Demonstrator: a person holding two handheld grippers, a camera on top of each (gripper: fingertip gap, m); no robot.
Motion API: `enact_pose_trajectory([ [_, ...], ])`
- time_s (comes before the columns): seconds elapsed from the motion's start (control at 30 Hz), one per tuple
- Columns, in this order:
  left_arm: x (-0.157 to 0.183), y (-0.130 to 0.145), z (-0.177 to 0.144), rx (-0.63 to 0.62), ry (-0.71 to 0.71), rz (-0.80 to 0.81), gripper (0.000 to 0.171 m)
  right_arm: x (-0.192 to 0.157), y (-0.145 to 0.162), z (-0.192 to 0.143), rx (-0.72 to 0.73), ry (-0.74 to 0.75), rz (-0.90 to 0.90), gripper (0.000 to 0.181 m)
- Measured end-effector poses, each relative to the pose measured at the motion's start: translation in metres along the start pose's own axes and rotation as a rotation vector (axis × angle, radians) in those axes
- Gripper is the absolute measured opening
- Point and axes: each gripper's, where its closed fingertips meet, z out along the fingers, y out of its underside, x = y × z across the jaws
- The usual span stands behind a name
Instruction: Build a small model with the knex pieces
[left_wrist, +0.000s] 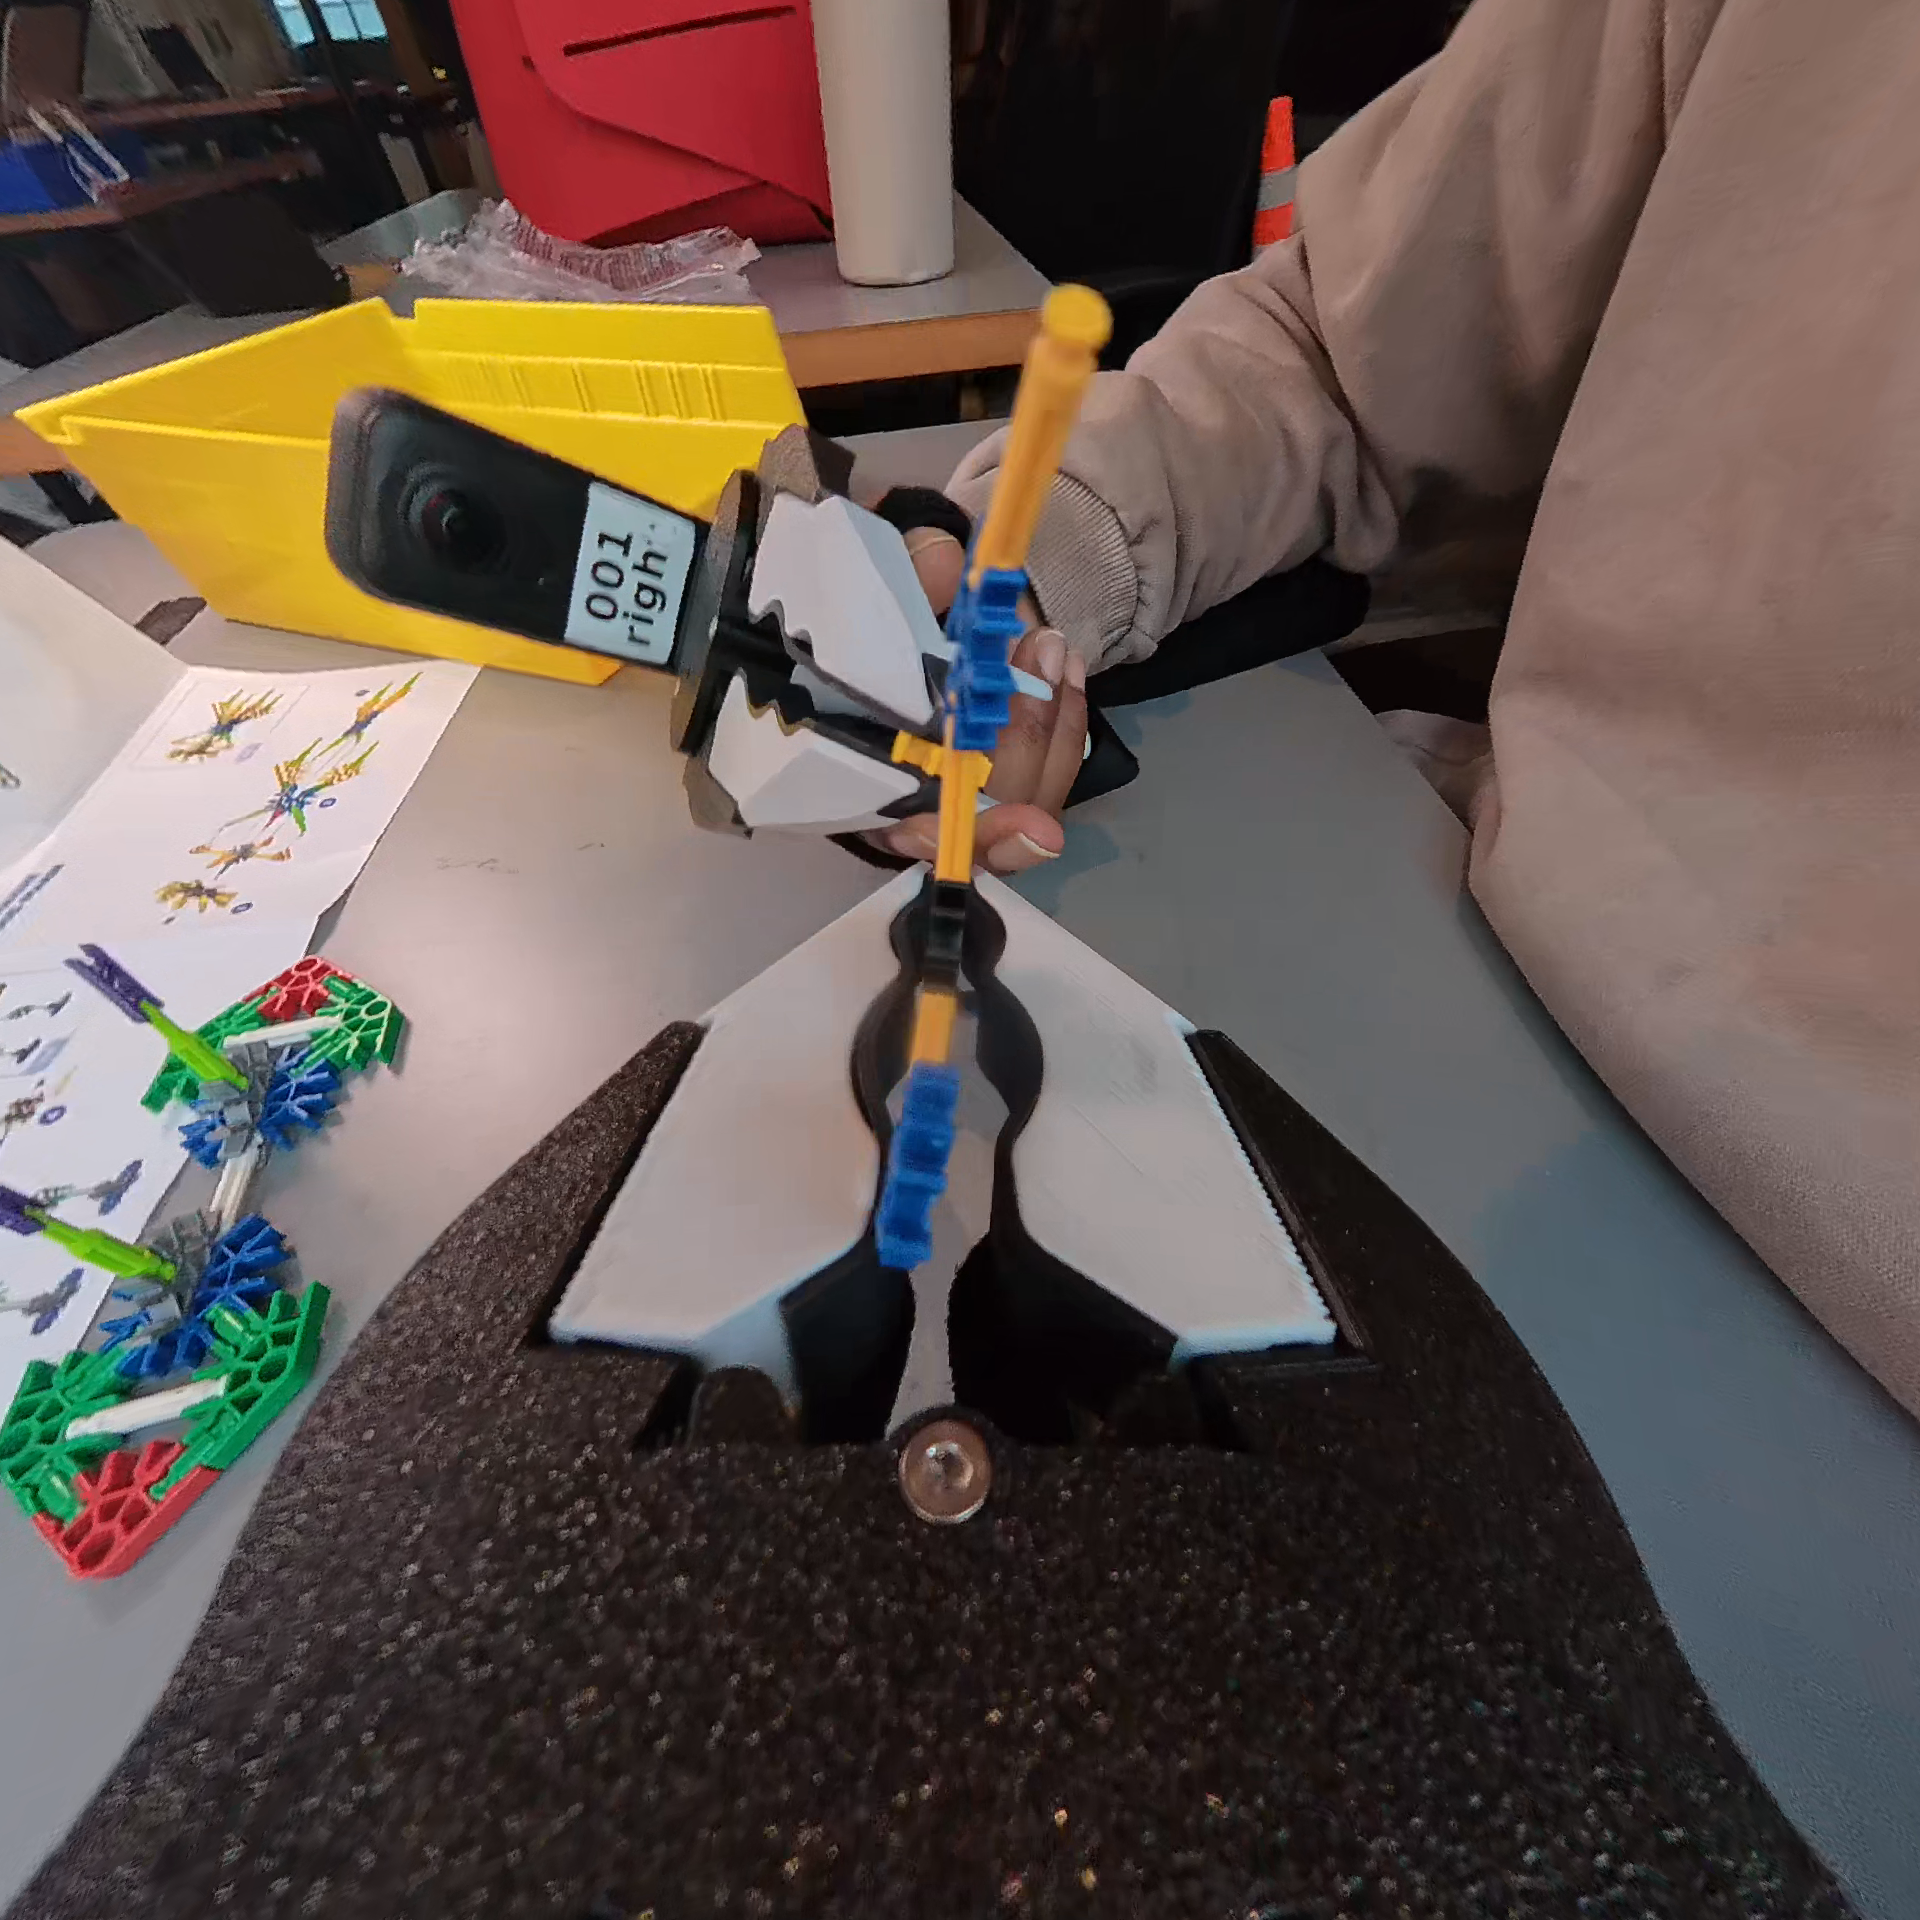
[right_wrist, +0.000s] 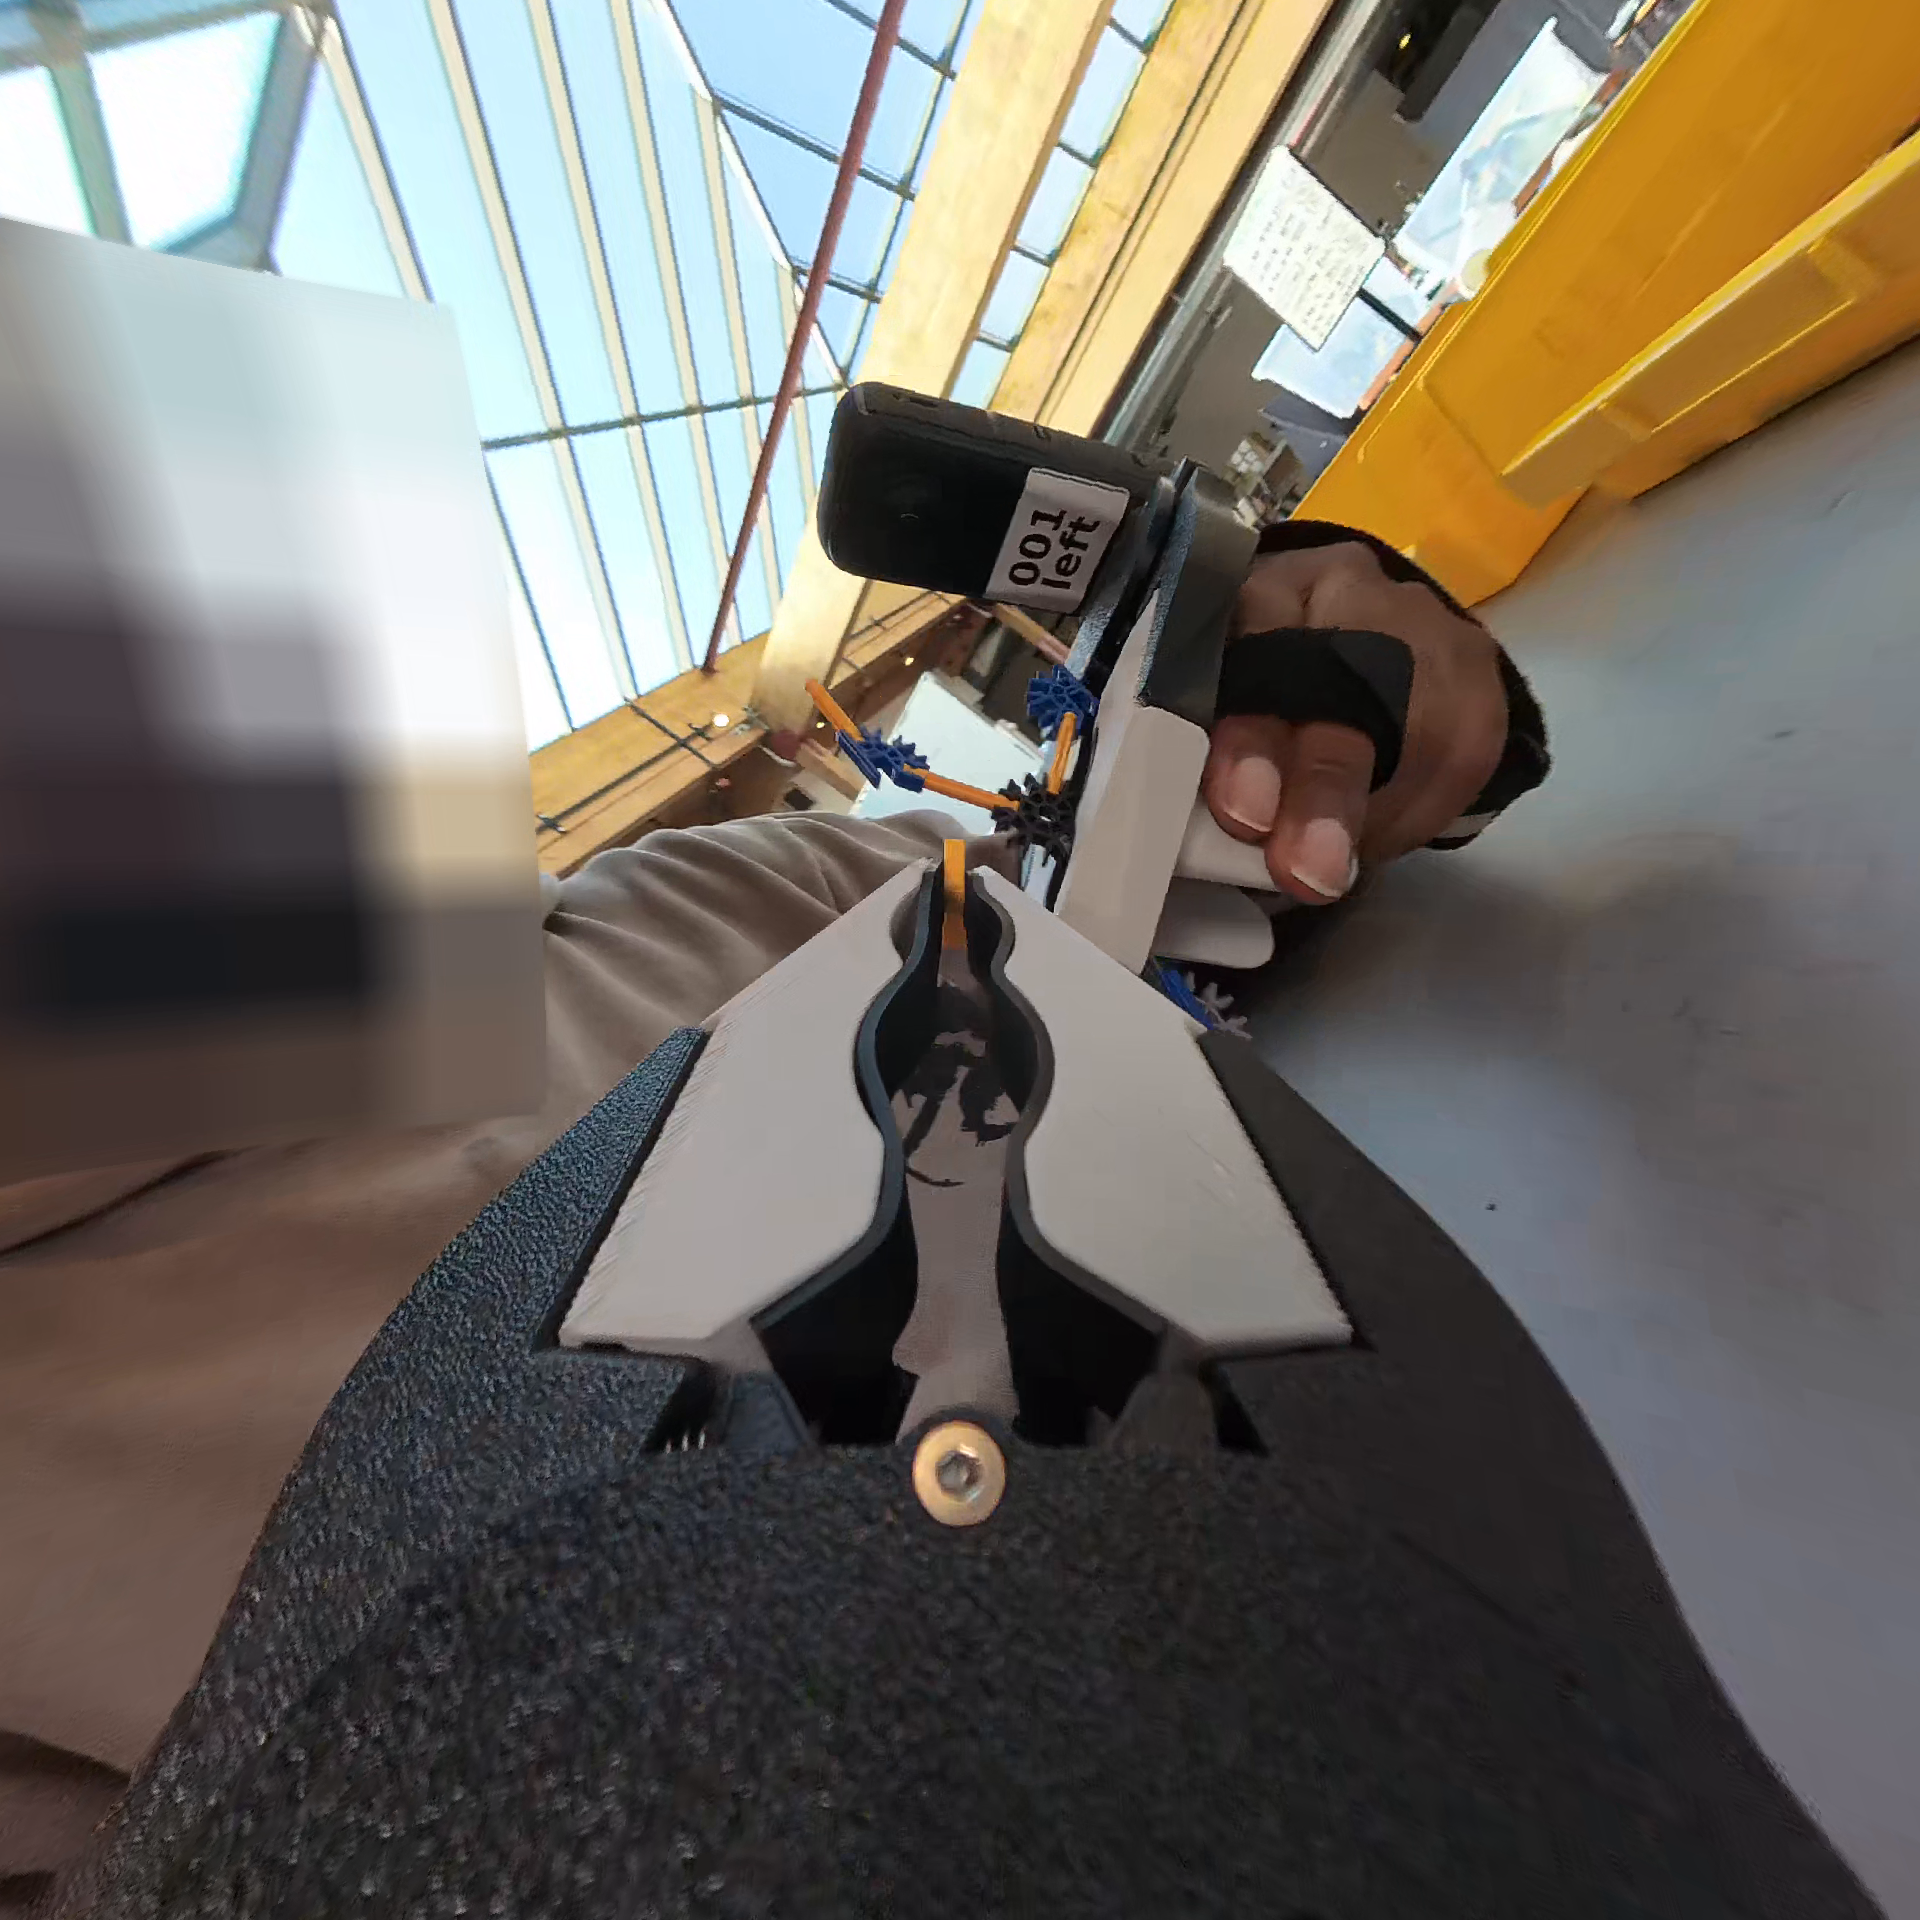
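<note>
While both jaws clench it, the yellow-rod-and-blue-connector plastic assembly (left_wrist: 971, 727) spans left gripper (left_wrist: 940, 914) and right gripper (left_wrist: 935, 717), mid-frame.

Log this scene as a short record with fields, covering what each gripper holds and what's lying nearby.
left gripper: shut on the black connector of a yellow-rod and blue-connector toy assembly
right gripper: shut on a short yellow side rod of that assembly
table left: green, red and blue plastic construction model lying on a printed instruction sheet
behind: yellow plastic bin
</note>
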Motion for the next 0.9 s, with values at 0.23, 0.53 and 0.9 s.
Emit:
enact_pose_trajectory([
  [0.23, -0.006, -0.009, -0.007, 0.040, -0.038, 0.008, 0.001, -0.006, -0.015, -0.003, 0.074, 0.033, -0.108, 0.002],
  [0.53, -0.052, 0.021, -0.016, -0.062, -0.246, -0.146, 0.001, -0.023, -0.126, -0.123, 0.137, 1.060, -1.074, 0.002],
  [0.9, -0.073, 0.021, -0.026, -0.011, -0.341, -0.226, 0.001, -0.075, -0.200, -0.427, 0.394, 2.074, -0.855, 0.010],
])
